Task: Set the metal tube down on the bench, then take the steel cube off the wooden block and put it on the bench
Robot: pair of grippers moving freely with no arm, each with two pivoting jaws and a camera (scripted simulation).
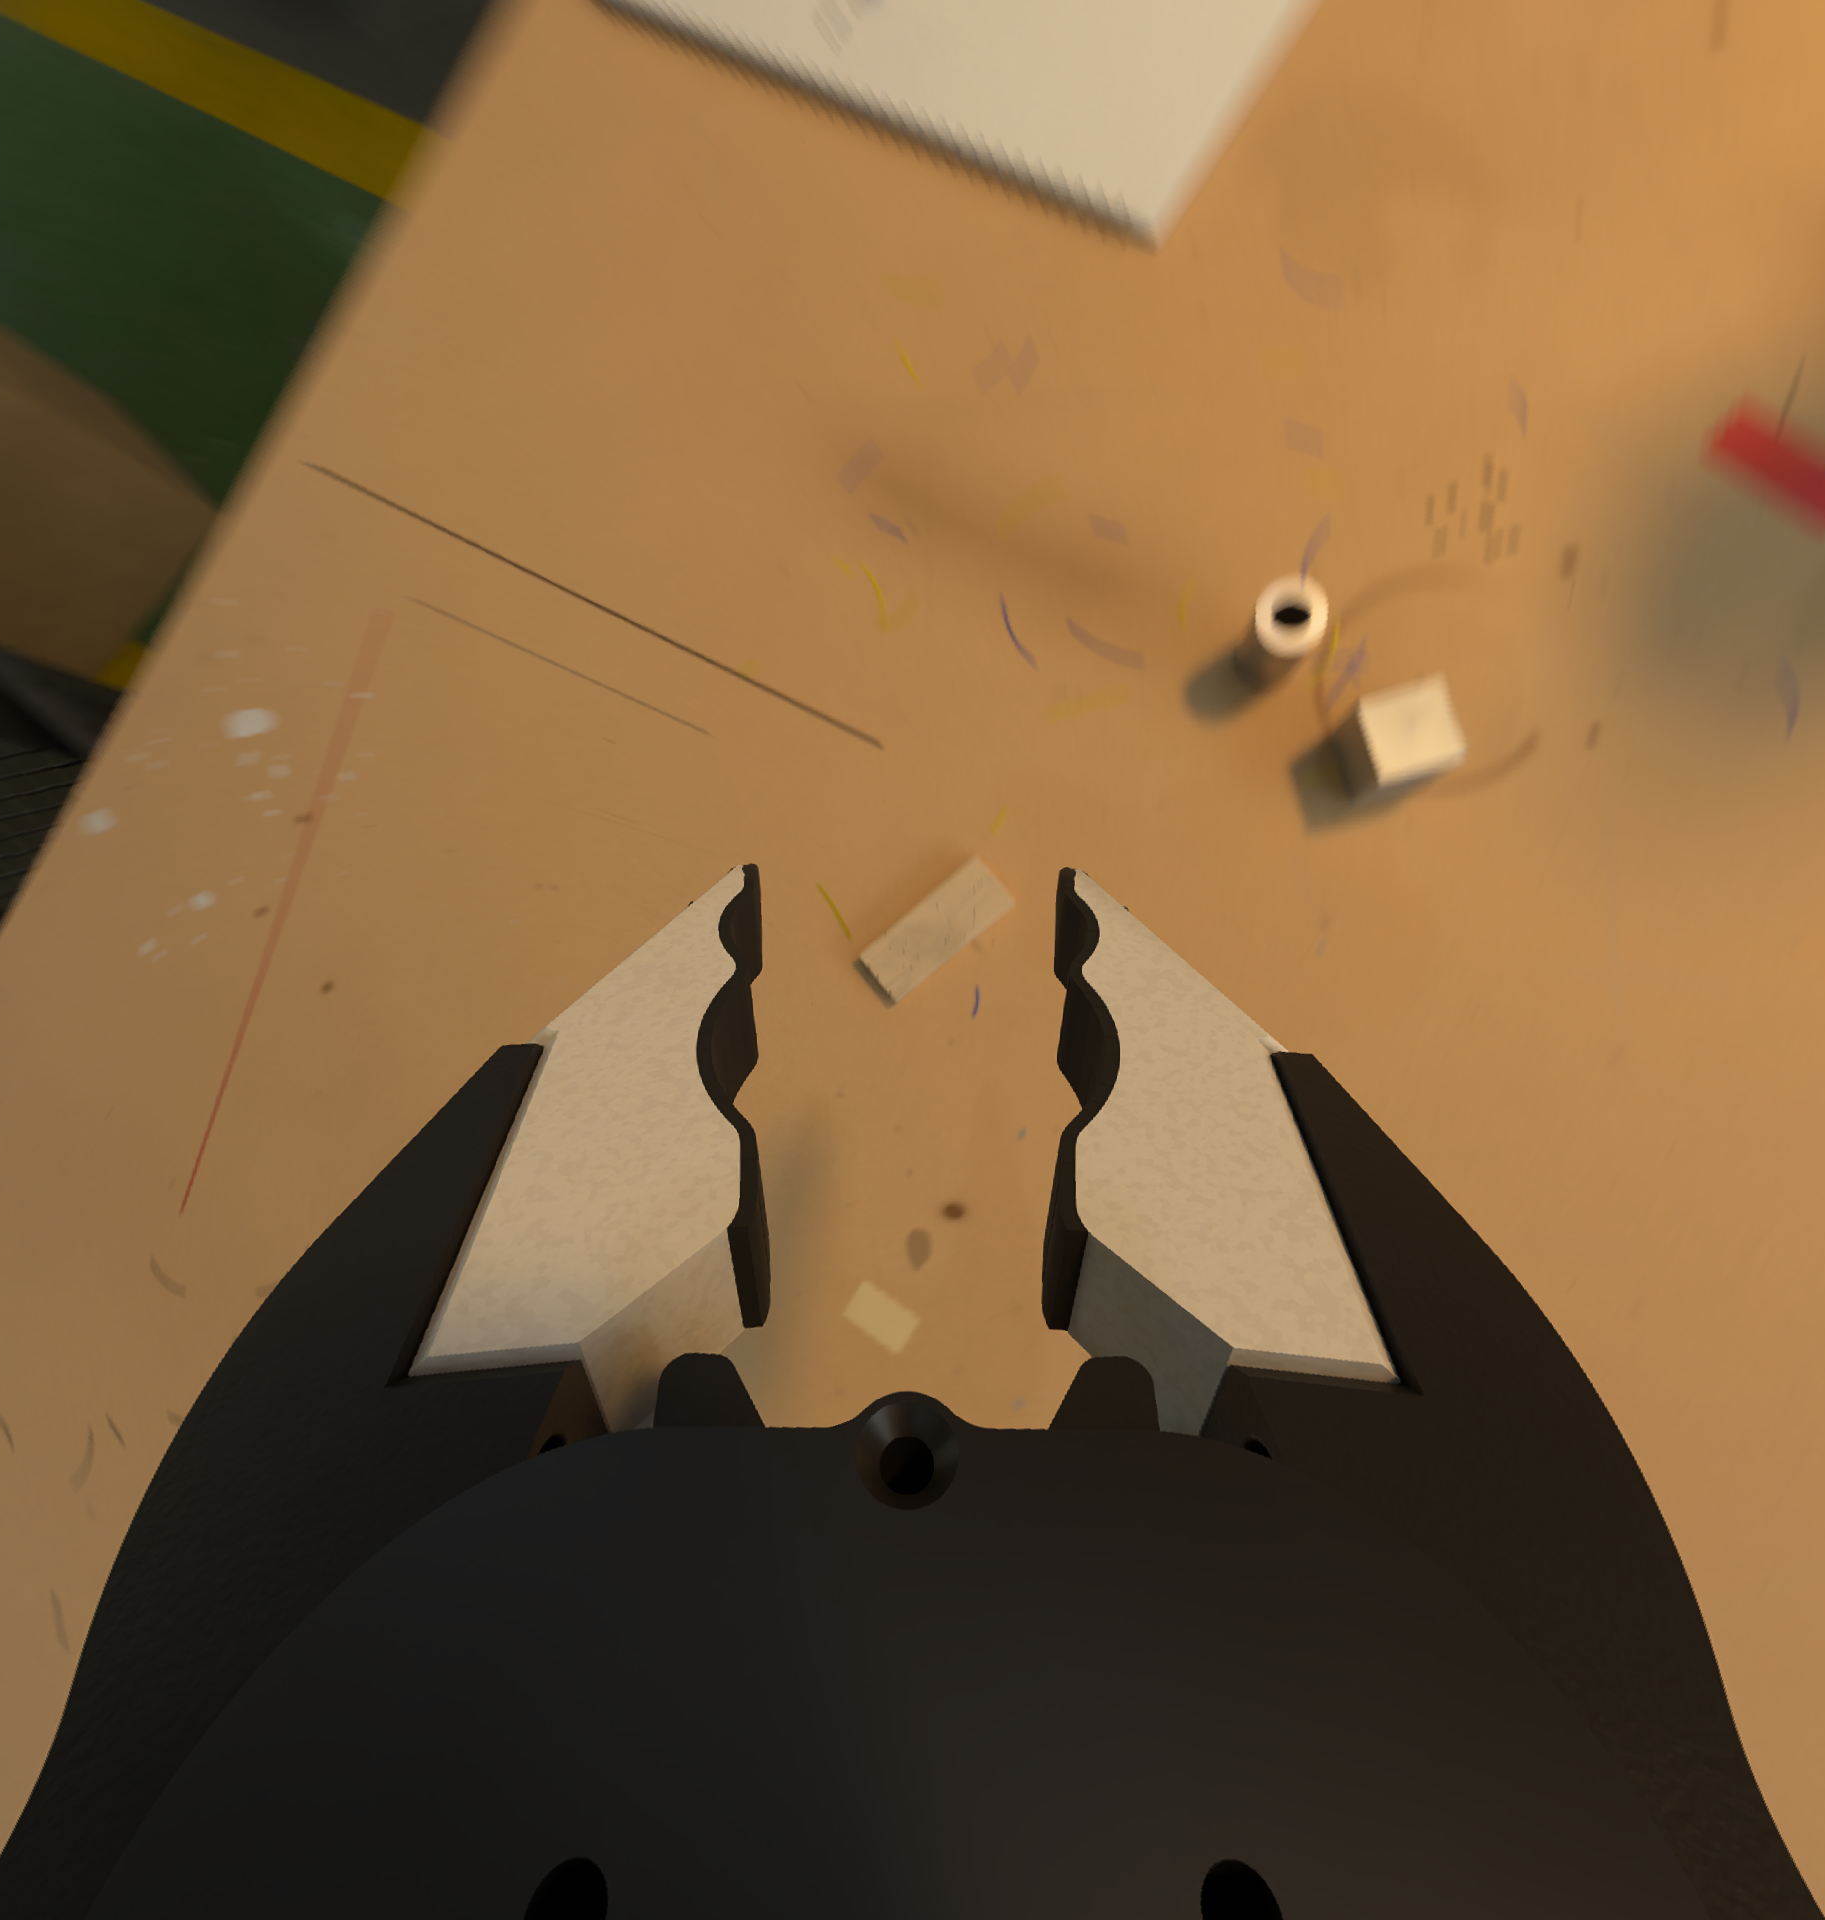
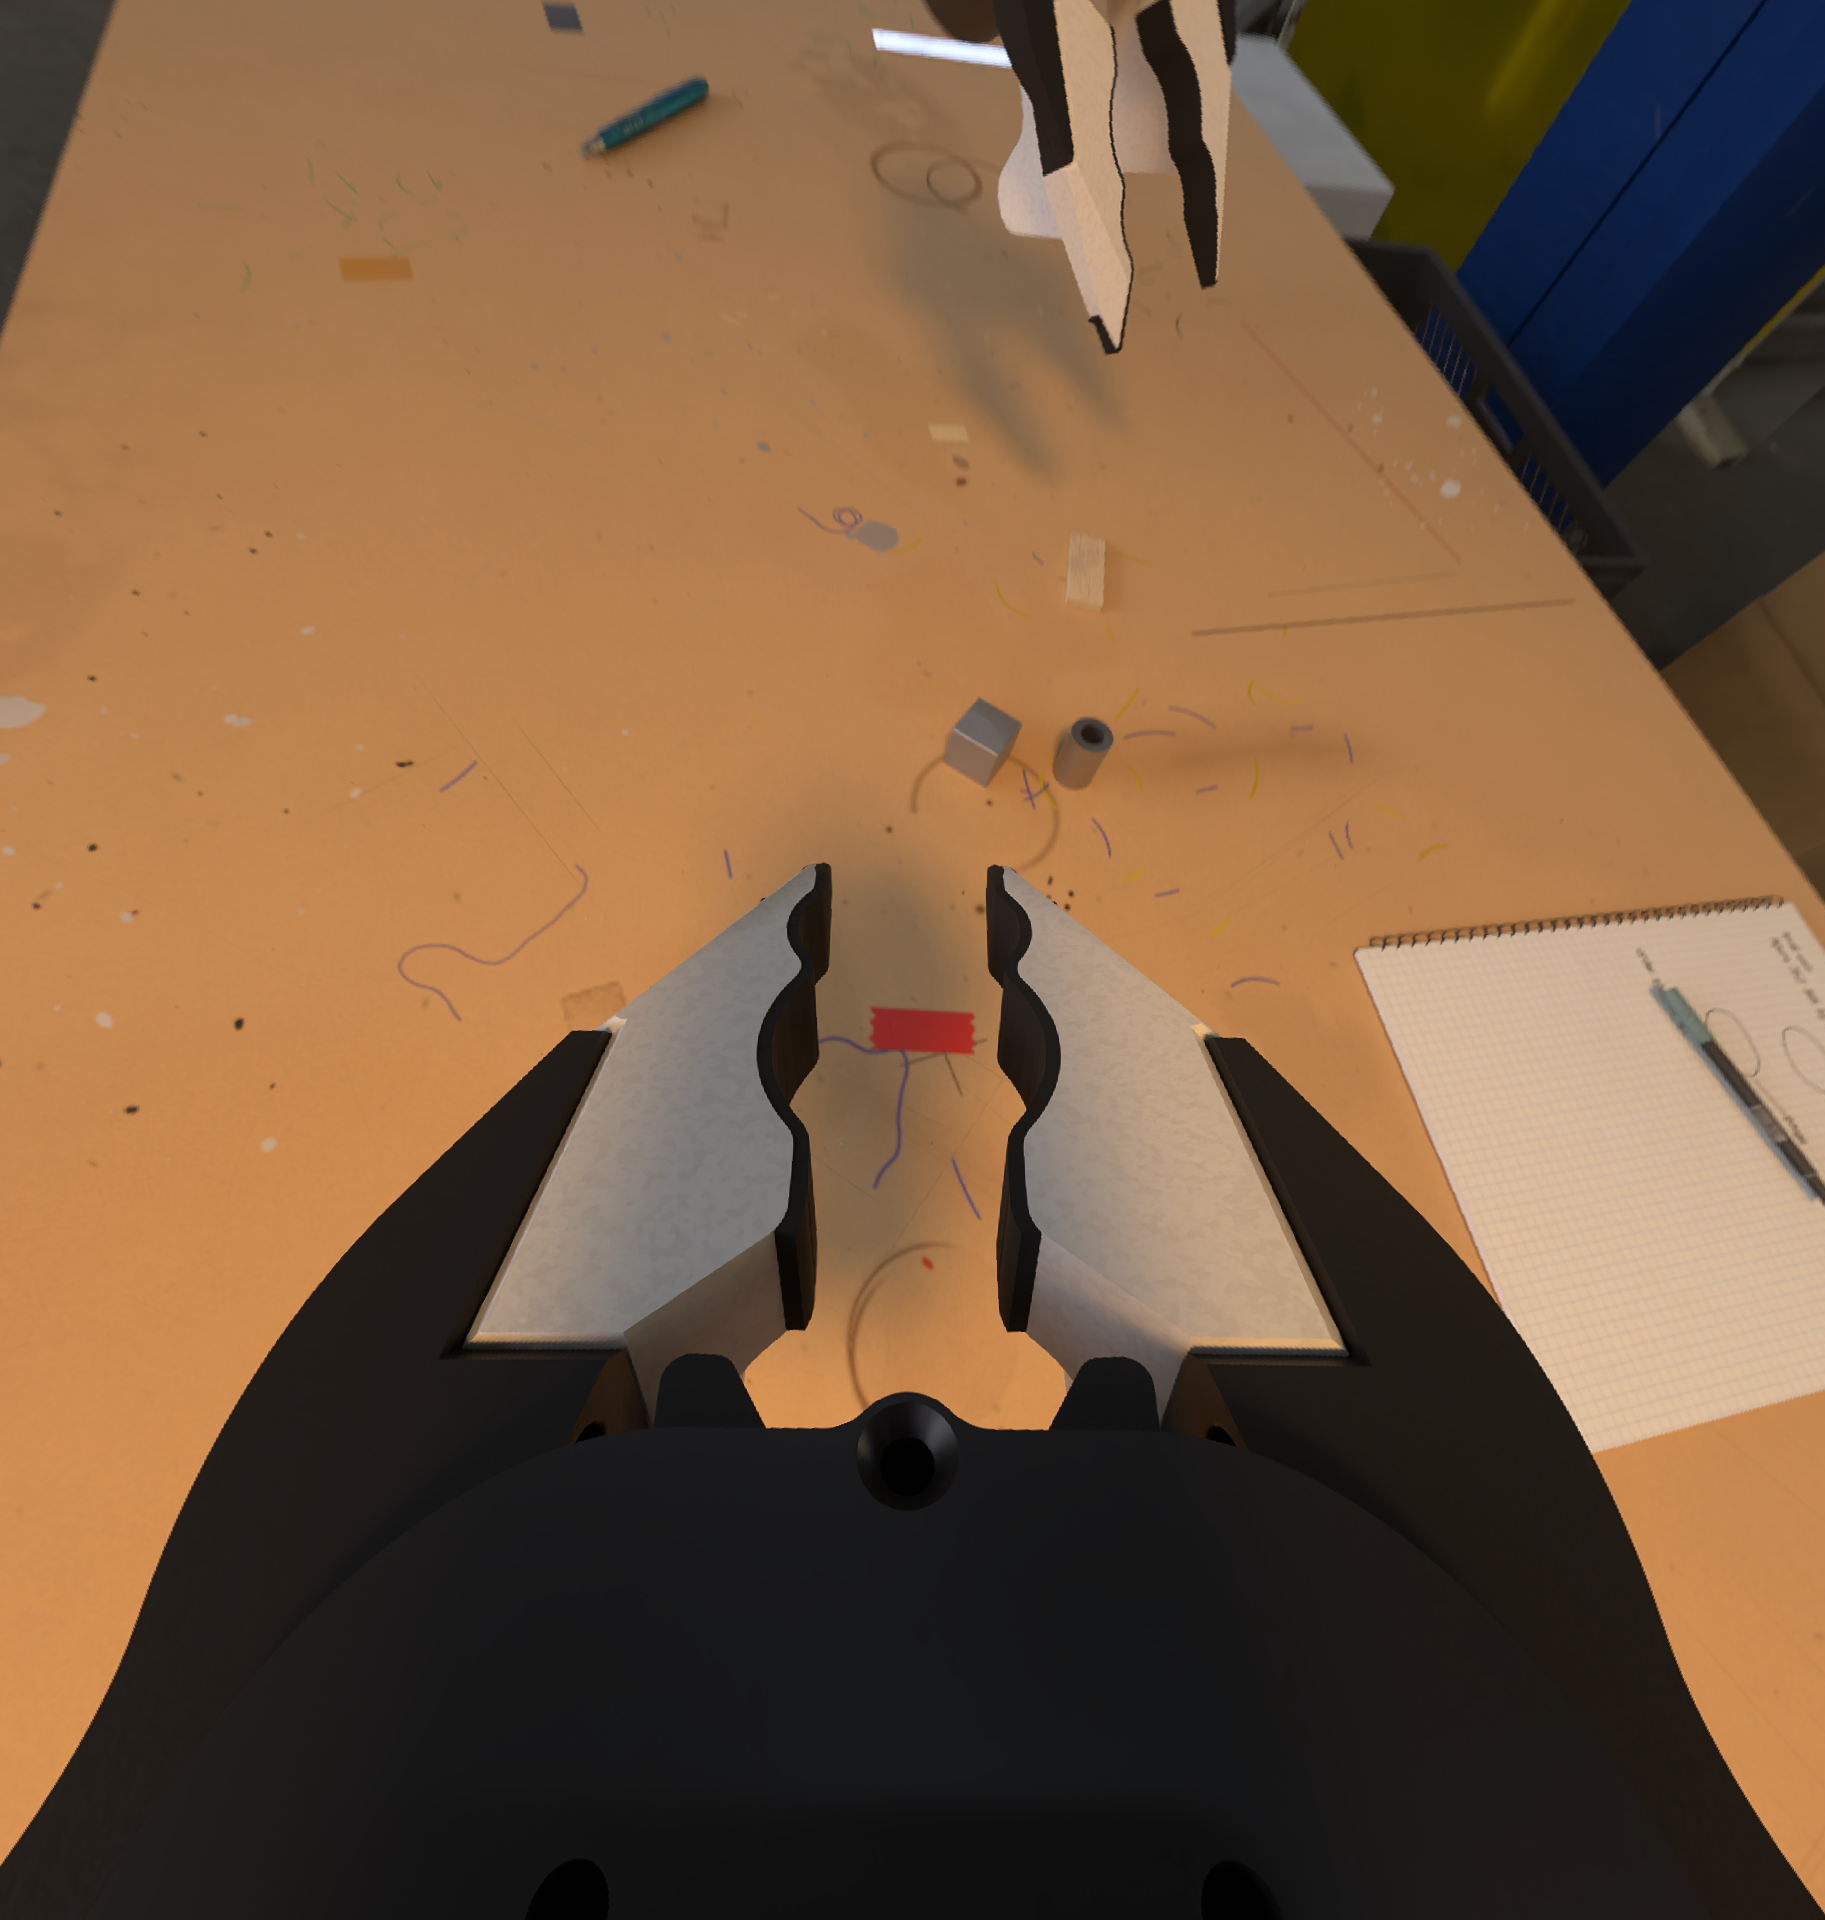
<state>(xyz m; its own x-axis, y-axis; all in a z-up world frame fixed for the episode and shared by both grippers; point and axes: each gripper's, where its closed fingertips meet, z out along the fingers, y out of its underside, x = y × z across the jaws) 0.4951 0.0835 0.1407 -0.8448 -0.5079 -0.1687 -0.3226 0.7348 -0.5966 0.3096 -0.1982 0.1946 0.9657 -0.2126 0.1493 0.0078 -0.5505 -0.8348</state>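
The metal tube stands upright on the bench, also in the right wrist view. The steel cube rests on the bench beside the tube, apart from it; it shows in the right wrist view too. The flat wooden block lies bare on the bench, below and between my left fingers; it appears farther off in the right wrist view. My left gripper is open and empty, high above the bench; it also shows in the right wrist view. My right gripper is open and empty.
A red tape strip lies under my right gripper, also in the left wrist view. A spiral notebook with a pen lies right. A teal marker lies far left. The bench edge runs diagonally left; the notebook lies far.
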